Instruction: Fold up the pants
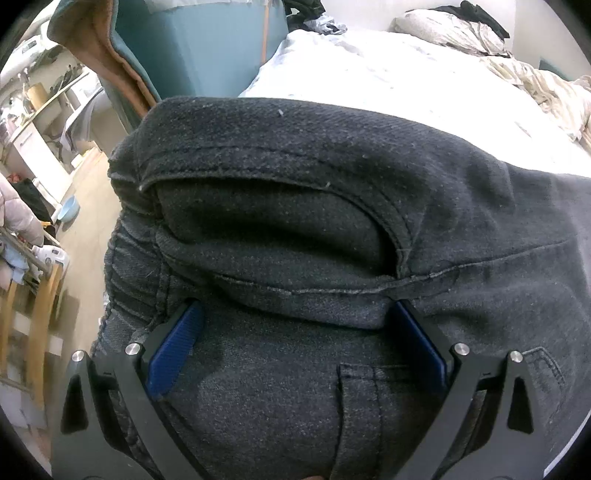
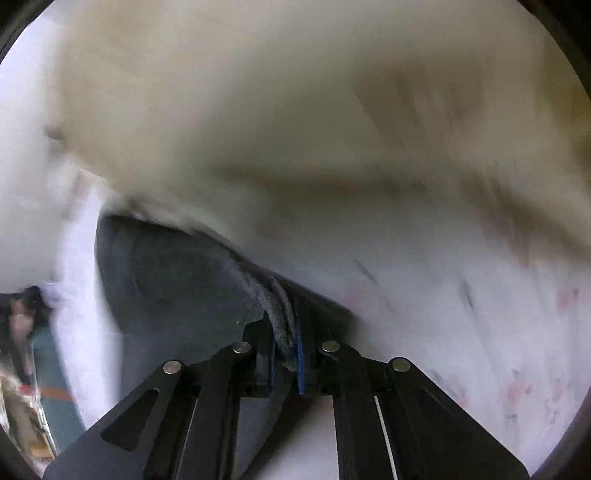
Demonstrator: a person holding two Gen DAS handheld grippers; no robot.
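Note:
Dark grey denim pants [image 1: 332, 177] fill the left wrist view, lying on a white bed sheet [image 1: 388, 74]. My left gripper [image 1: 297, 314] stands wide over them near a belt loop [image 1: 356, 391]. Its blue pads [image 1: 173, 350] are far apart, and a fold of denim covers the fingertips. In the blurred right wrist view, my right gripper [image 2: 286, 332] is shut on a thick seamed edge of the pants [image 2: 173, 280], which runs up between the pads. The rest of that cloth hangs or lies to the left of the fingers.
A cream blanket [image 1: 546, 92] and pillow [image 1: 443, 26] lie at the bed's far right. A teal chair [image 1: 192, 48] stands past the bed's left edge, with a wooden floor [image 1: 85, 236], a blue bowl [image 1: 70, 212] and furniture beyond. Pale bedding [image 2: 295, 110] fills the right wrist view.

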